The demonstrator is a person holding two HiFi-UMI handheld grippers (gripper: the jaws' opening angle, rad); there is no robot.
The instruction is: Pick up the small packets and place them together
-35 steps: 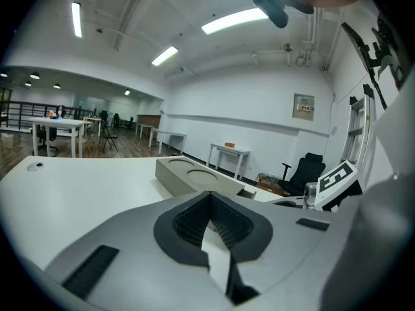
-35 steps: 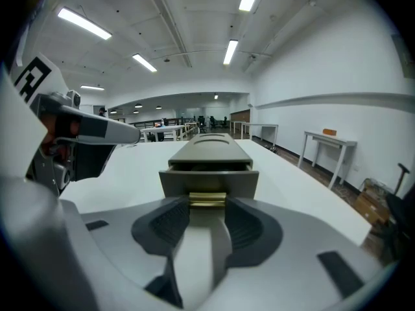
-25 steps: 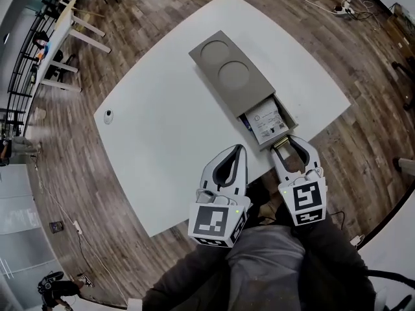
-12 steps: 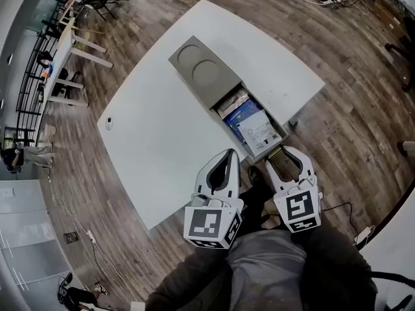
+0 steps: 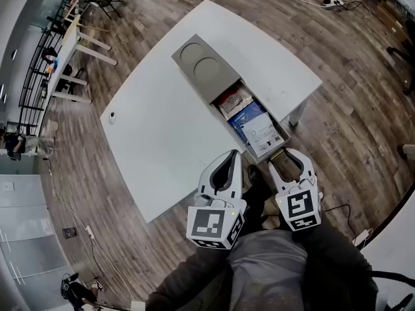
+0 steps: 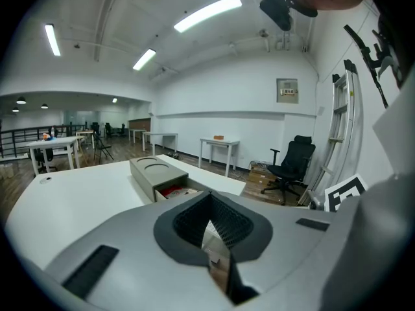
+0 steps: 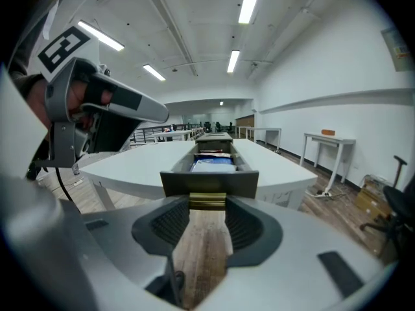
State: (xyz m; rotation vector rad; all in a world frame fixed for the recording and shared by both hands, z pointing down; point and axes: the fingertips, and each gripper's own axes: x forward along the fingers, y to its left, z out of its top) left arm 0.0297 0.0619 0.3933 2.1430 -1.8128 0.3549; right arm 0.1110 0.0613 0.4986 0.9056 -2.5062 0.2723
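Observation:
A grey box (image 5: 206, 67) lies on the white table (image 5: 162, 128), its drawer (image 5: 283, 132) pulled out past the table's near edge. Inside the drawer lie a red-and-white packet (image 5: 235, 102), a blue packet (image 5: 248, 113) and a white packet (image 5: 262, 131). My right gripper (image 5: 282, 153) is shut on the brass drawer handle (image 7: 207, 201), with the drawer front (image 7: 209, 181) just beyond it. My left gripper (image 5: 235, 153) hangs beside it over the table's edge, jaws together and empty. The left gripper view shows the box (image 6: 152, 170) and the red packet (image 6: 175, 190) ahead.
A small white object (image 5: 112, 116) sits near the table's far left edge. Wooden floor lies under both grippers, with the person's legs below them. A black office chair (image 6: 292, 164) and other tables stand further off; a power strip (image 5: 334, 2) lies on the floor.
The drawer has slid further out of the box, uncovering the blue and red-and-white packets behind the white one. Both grippers have drawn back toward the person.

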